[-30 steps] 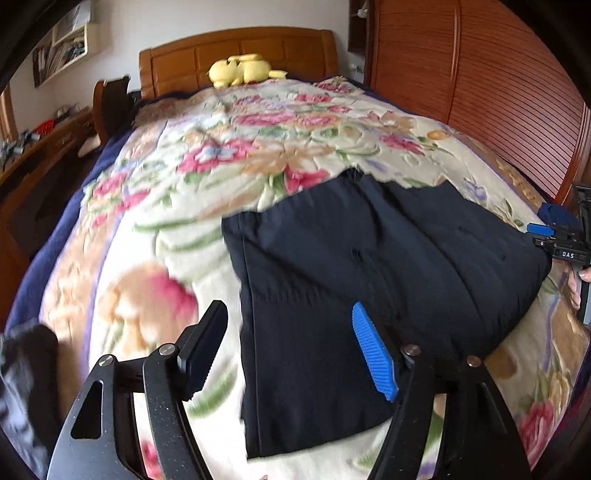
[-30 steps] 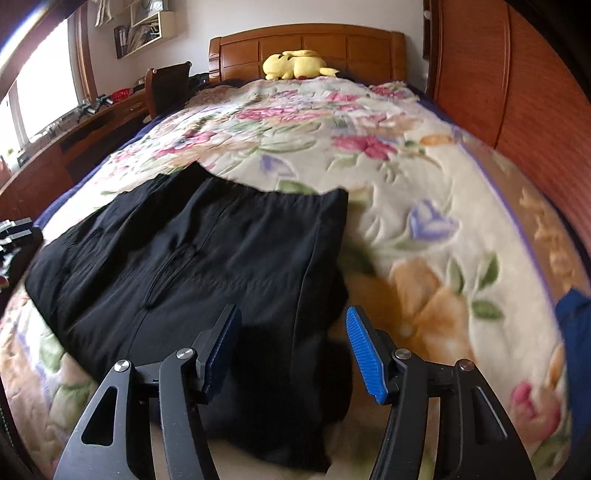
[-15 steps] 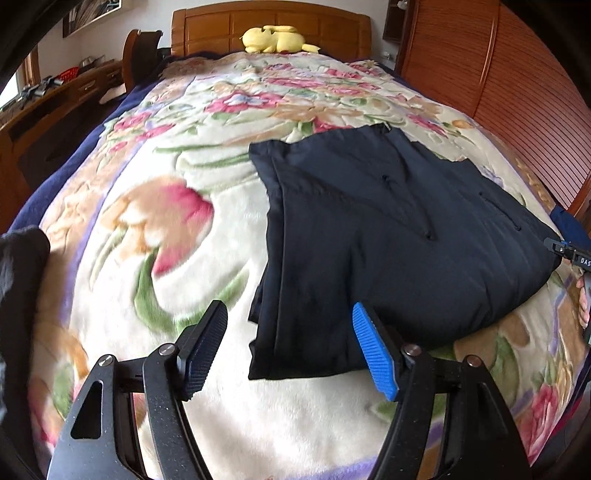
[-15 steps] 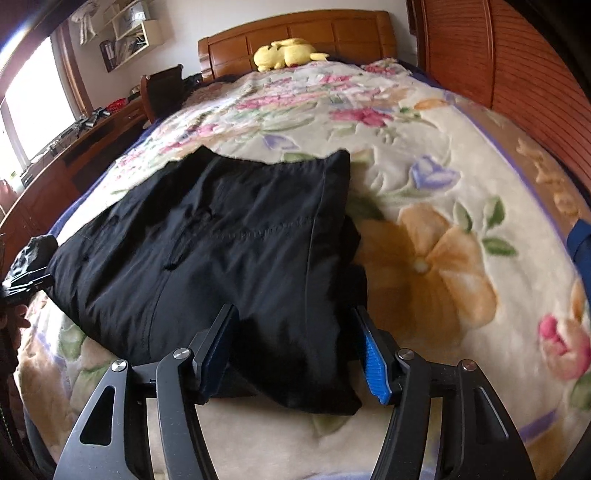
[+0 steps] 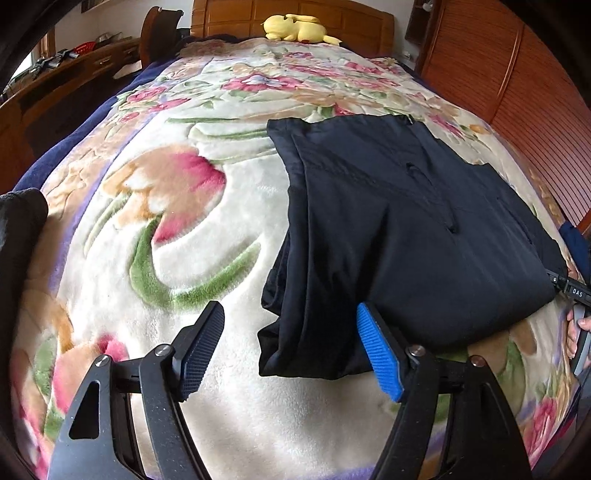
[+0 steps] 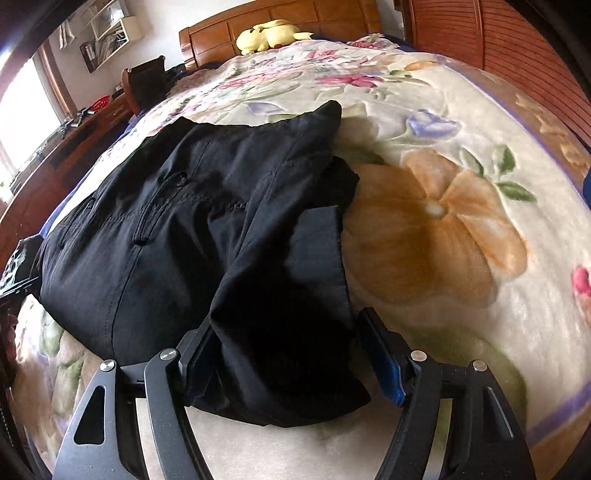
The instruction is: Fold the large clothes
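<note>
dark folded garment (image 5: 406, 229) lies on the floral blanket (image 5: 177, 229) near the foot of the bed, already in several layers. left claw (image 5: 291, 350) spread and opening, its near-left corner between the jaws but pads not pressing. right claw (image 6: 291, 354) spread and opening too, the near-right corner bunched between its jaws, no pinch that i can see.

risks: right corner is a loose wad with a flap sticking up, so closing there likely grabs only some layers and the fold skews. left corner sits off to the blue pad's side, a close may catch just the top edge or snag the plush blanket pile. uneven lift between hands would drag the stack crooked.

around: yellow plush toy (image 5: 295, 27) by the headboard (image 5: 332, 18), well apart. wooden desk (image 5: 74, 70) along the left, slatted wardrobe (image 5: 517, 74) on the right. nothing blocks the garment.
</note>
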Tool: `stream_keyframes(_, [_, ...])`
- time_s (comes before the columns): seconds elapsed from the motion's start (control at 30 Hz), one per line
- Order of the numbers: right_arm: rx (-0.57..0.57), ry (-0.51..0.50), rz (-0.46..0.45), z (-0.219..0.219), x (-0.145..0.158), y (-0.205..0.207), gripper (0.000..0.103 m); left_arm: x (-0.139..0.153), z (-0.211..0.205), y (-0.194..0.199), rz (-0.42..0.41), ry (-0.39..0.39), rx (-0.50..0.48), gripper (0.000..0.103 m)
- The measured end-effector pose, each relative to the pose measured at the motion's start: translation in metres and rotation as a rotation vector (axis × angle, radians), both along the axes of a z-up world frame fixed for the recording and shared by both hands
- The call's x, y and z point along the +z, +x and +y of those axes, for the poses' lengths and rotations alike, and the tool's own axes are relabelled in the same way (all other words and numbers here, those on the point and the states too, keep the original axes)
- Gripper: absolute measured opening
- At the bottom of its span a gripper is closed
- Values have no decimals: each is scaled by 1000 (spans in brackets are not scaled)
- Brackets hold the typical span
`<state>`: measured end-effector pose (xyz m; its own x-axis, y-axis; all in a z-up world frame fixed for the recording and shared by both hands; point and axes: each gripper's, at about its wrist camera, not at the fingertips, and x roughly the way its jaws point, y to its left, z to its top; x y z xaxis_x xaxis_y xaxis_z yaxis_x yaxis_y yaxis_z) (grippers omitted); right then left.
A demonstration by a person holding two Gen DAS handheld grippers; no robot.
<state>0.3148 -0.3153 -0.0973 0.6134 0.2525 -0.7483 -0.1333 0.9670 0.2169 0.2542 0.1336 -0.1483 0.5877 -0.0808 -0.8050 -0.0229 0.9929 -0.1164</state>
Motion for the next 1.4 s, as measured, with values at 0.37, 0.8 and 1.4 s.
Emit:
stream_keyframes(0.37, [6, 9, -5, 1, -7, -1, 73, 3, -8, 0, -7, 11, -31, 62])
stream_keyframes(0.8, [77, -28, -37, 7, 19, -19, 25, 34, -19, -26, -79, 19, -49, 11])
stream_keyframes(1.4, [133, -58, -108, -7, 48, -193, 26, 62, -32, -205, -203, -43, -117, 10])
